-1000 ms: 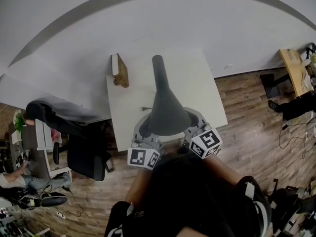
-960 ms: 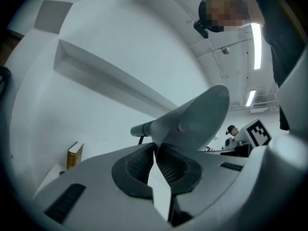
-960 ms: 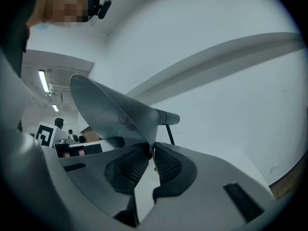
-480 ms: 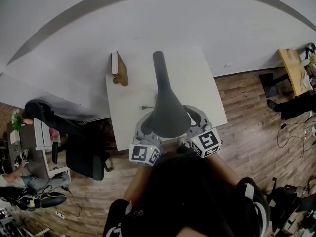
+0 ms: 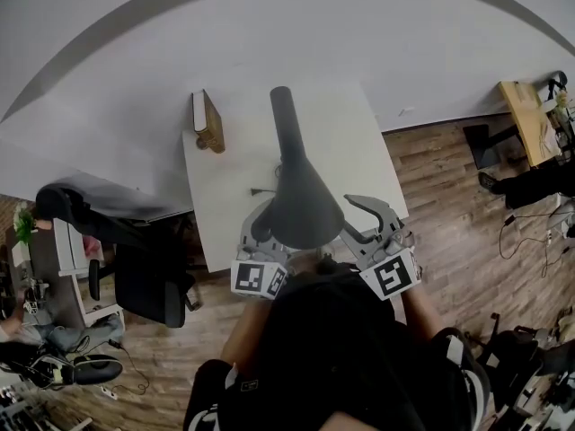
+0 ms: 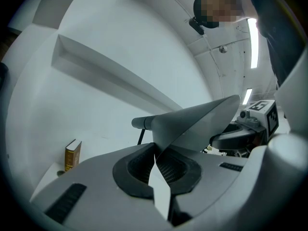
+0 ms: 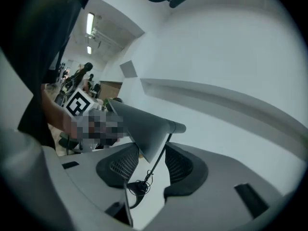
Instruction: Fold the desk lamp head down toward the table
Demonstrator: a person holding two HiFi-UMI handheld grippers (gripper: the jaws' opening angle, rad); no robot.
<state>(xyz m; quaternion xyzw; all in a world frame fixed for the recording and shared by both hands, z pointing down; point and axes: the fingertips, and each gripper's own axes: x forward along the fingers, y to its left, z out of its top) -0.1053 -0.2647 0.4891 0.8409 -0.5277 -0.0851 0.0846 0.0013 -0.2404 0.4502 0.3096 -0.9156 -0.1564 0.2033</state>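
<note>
The white counter (image 5: 359, 142) carries the desk lamp (image 5: 301, 200) on its near half. The lamp's grey cone-shaped shade (image 6: 192, 124) is held up above the near edge, with the wide mouth towards the person and the narrow neck pointing at the wall. The left gripper (image 6: 156, 150) reaches in level from the near left, and its fingers are pinched together on the thin lower rim of the shade. The right gripper (image 7: 151, 163) sits at the near right. Its fingers have just been opening and now stand well apart, with the rim between them but pressed by neither pad. A book (image 5: 208, 121) stands at the counter's far left corner, well apart from the lamp. The shade looks like a light, stiff, smooth shell, so a grip on its bare edge could slide. The neck, or a deeper bite on the rim, probably offers a surer hold. The dark stem (image 7: 156, 165) is slender and may flex or tip the base if pushed hard, so slow, steady pressure seems wise. A loose cable (image 7: 139, 186) is coiled at its foot.
</note>
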